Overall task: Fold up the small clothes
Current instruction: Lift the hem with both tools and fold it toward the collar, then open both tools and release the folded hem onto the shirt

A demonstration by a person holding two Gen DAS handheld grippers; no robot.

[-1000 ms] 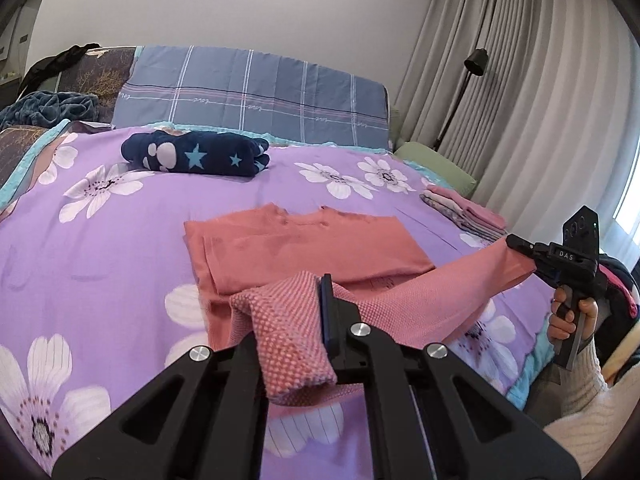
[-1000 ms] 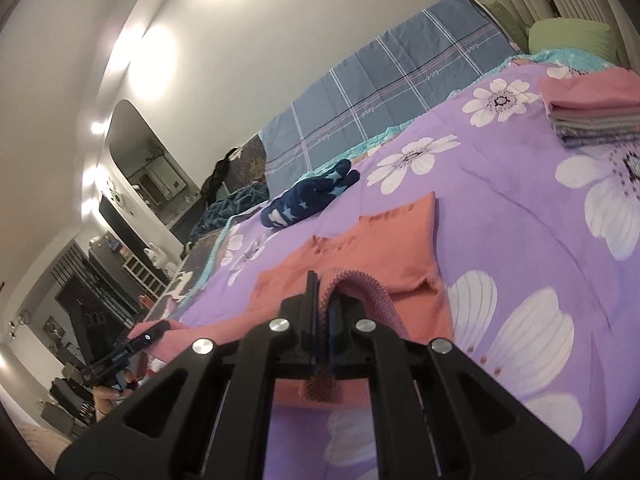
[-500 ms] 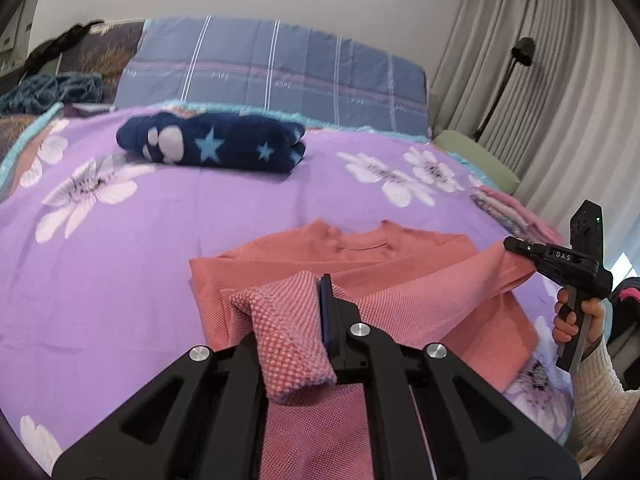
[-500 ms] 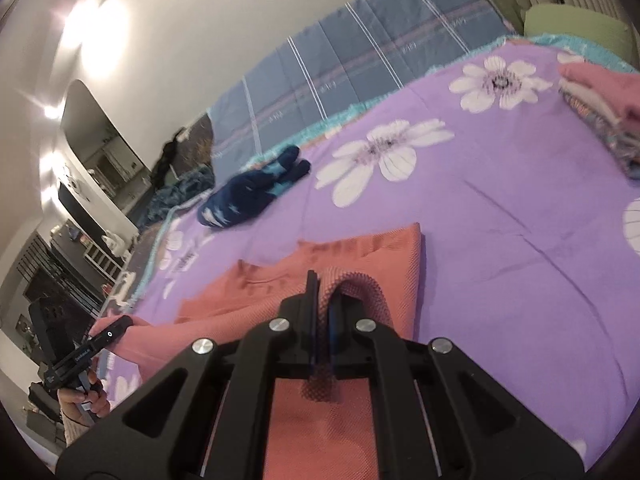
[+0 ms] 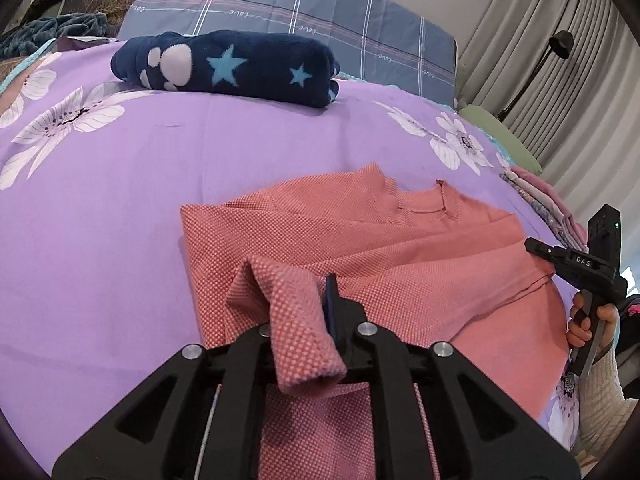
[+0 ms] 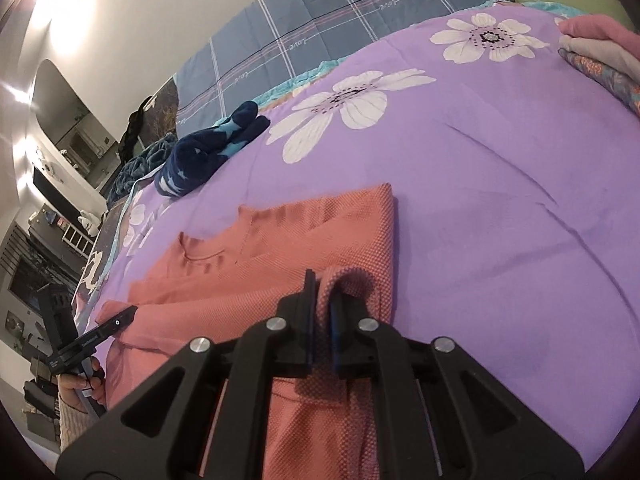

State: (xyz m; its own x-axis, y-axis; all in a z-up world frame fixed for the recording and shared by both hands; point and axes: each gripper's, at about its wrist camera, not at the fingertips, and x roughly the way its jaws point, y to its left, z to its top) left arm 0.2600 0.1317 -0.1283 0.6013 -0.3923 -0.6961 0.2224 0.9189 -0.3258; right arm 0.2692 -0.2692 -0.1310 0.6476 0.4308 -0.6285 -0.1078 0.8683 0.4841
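Over the bed (image 5: 120,208), from the left wrist view, the left hand-held gripper (image 5: 320,320) is clamping the shirt's (image 5: 360,232) hem corner, jaws pinched tight on the fabric. A second ago that hem was hanging well short of the collar; now it is being carried forward over the body, so the bottom-to-top fold looks roughly halfway done. One navy bundle (image 5: 240,68) is lying near the pillow (image 5: 300,12), one folded stack (image 5: 552,208) at the right edge.

Switching to the right wrist view, the right hand-held gripper (image 6: 323,312) is likewise gripping the other hem corner, closed on cloth, with the shirt (image 6: 320,224) spreading flat ahead. Count here: one shirt, one bundle (image 6: 200,156), one stack (image 6: 600,52), two hand-held grippers.
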